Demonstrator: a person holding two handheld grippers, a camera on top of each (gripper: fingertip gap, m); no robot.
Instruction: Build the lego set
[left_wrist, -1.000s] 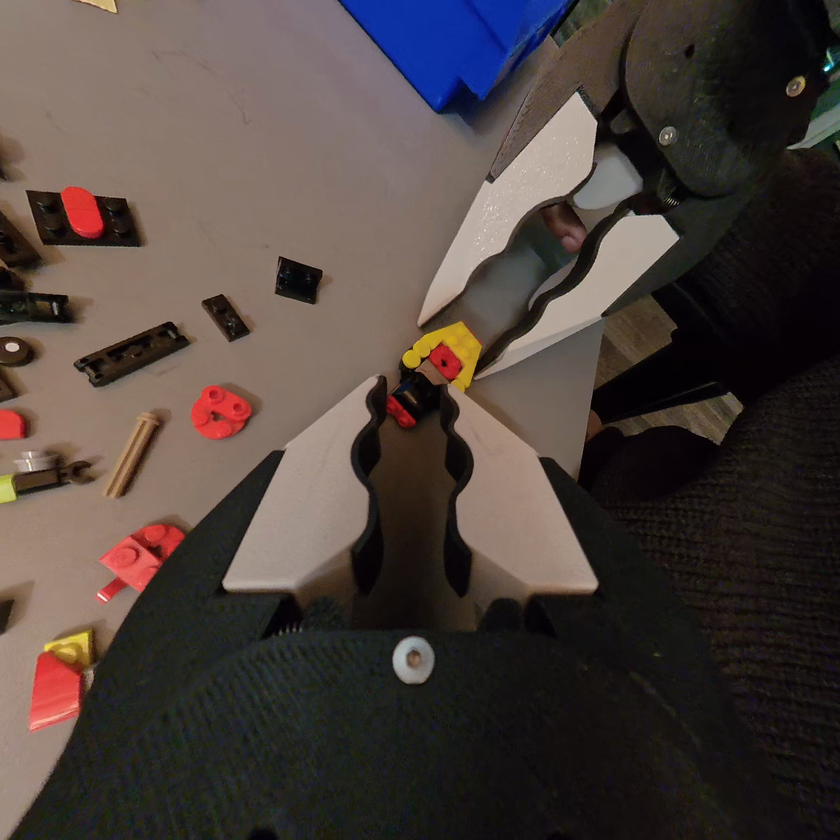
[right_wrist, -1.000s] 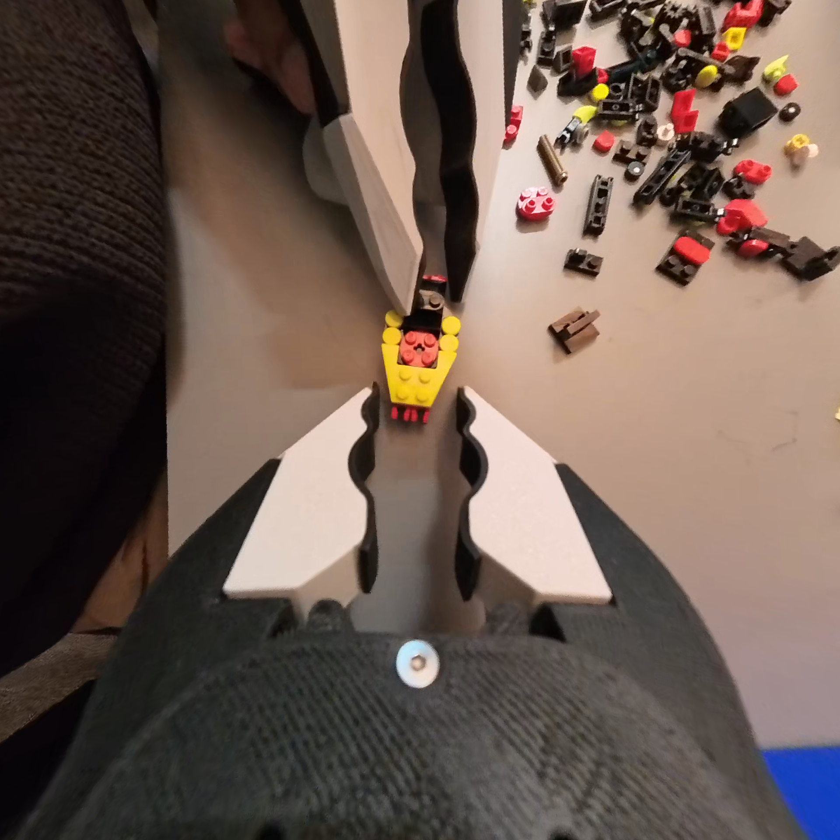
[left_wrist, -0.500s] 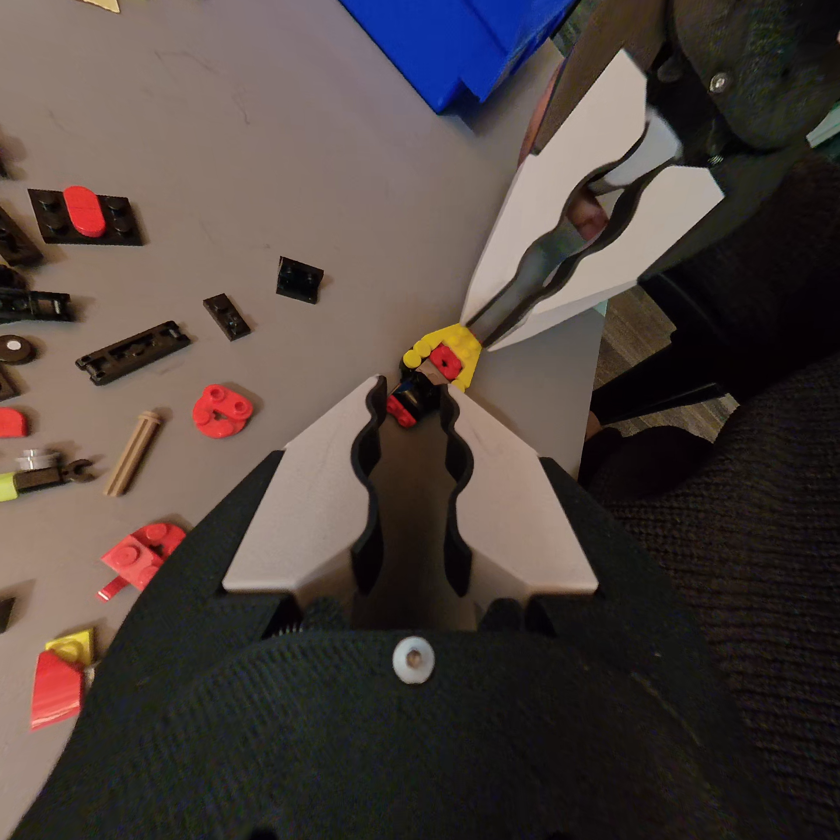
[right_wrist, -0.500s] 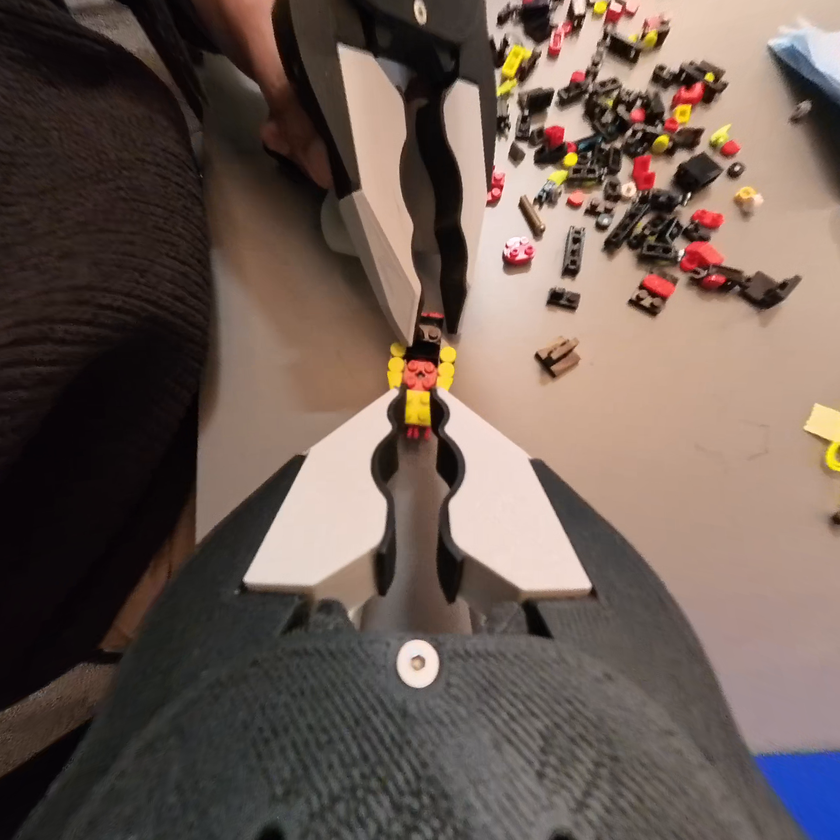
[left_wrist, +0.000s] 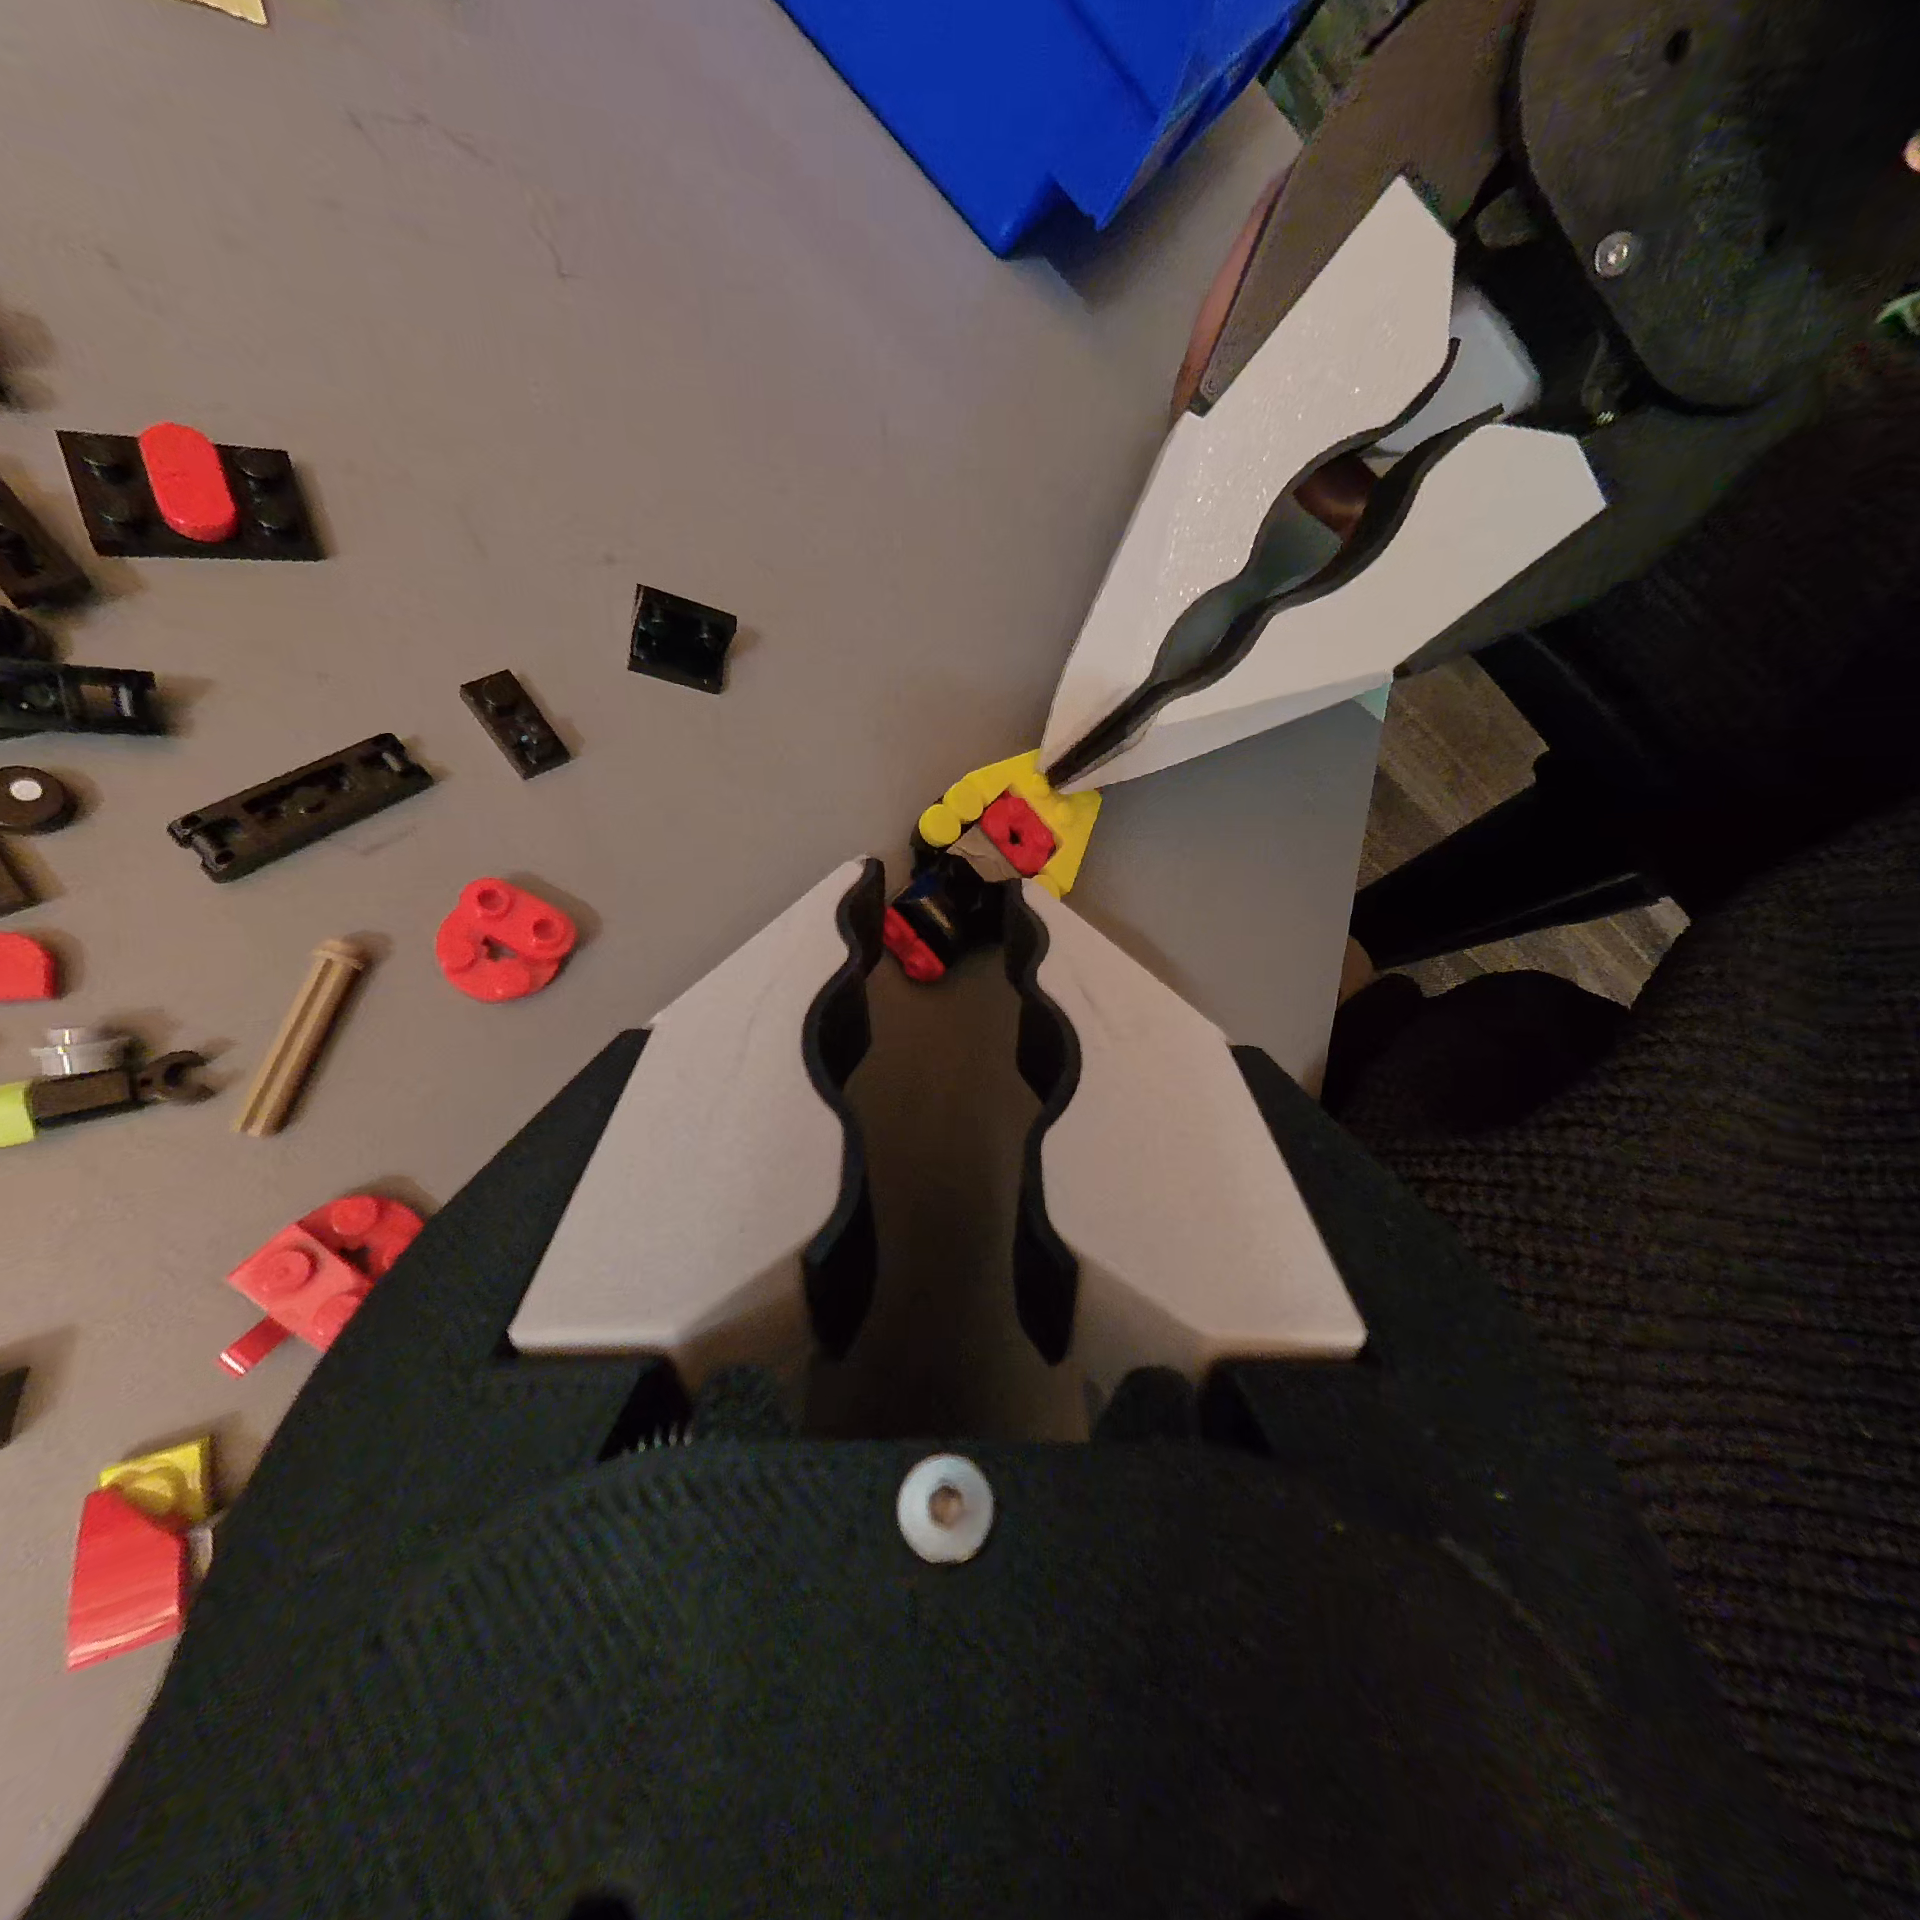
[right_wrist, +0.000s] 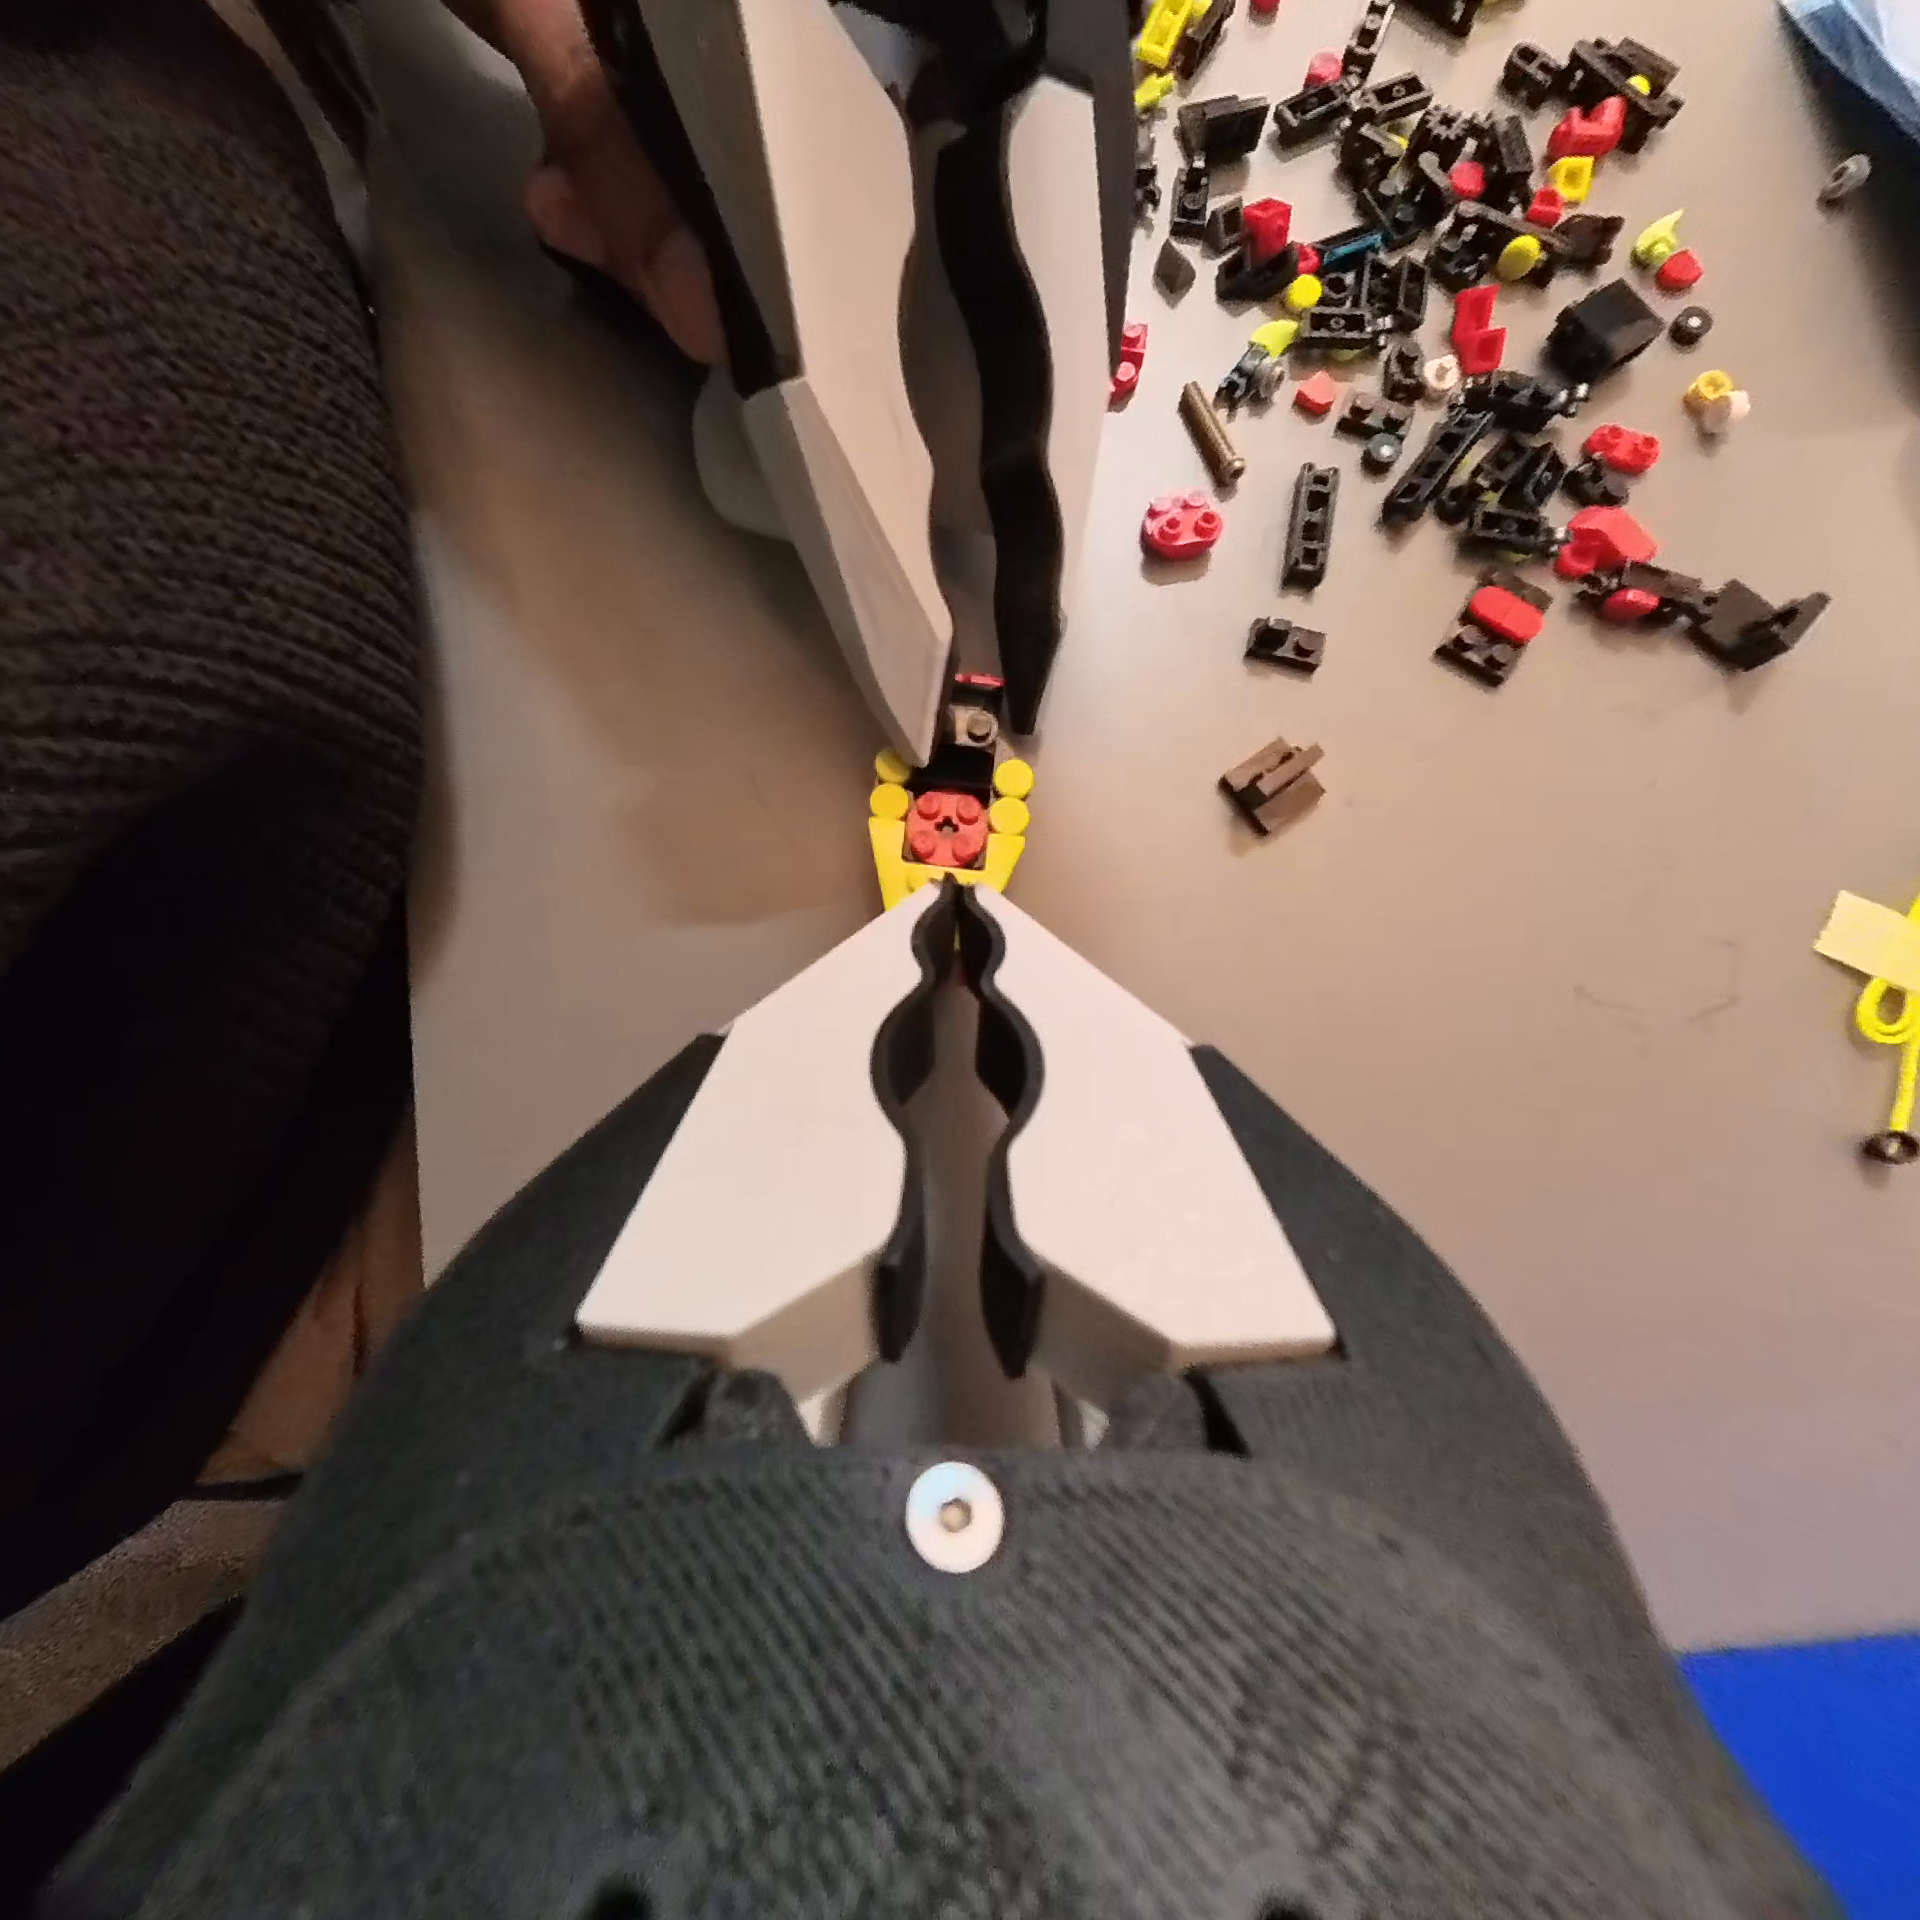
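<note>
A small lego assembly (left_wrist: 1013, 831) with a yellow wedge, a red round plate and a black and red tail hangs between both grippers near the table's edge. My left gripper (left_wrist: 937, 896) is shut on its black and red tail. My right gripper (right_wrist: 951, 896) is shut on the tip of the yellow wedge (right_wrist: 896, 868) from the opposite side. In the left wrist view the right gripper (left_wrist: 1055, 774) comes in from the upper right. In the right wrist view the left gripper (right_wrist: 982, 722) comes in from the top, and the assembly (right_wrist: 945, 821) lies between the two.
Several loose black, red and yellow lego pieces (right_wrist: 1455, 312) are scattered over the grey table (left_wrist: 623, 312). A red round plate (left_wrist: 504, 935) and a tan axle (left_wrist: 301, 1039) lie left of my left gripper. A blue bin (left_wrist: 1018, 104) stands behind. A brown piece (right_wrist: 1273, 784) lies nearby. Less than 4 cm separates the two grippers' tips. Both grippers' tips are roughly 6 cm from the brown piece (right_wrist: 1273, 784).
My right gripper has moved in and closed on the yellow end of the assembly; one second ago its jaws stood open around it. My left gripper has kept its hold.
</note>
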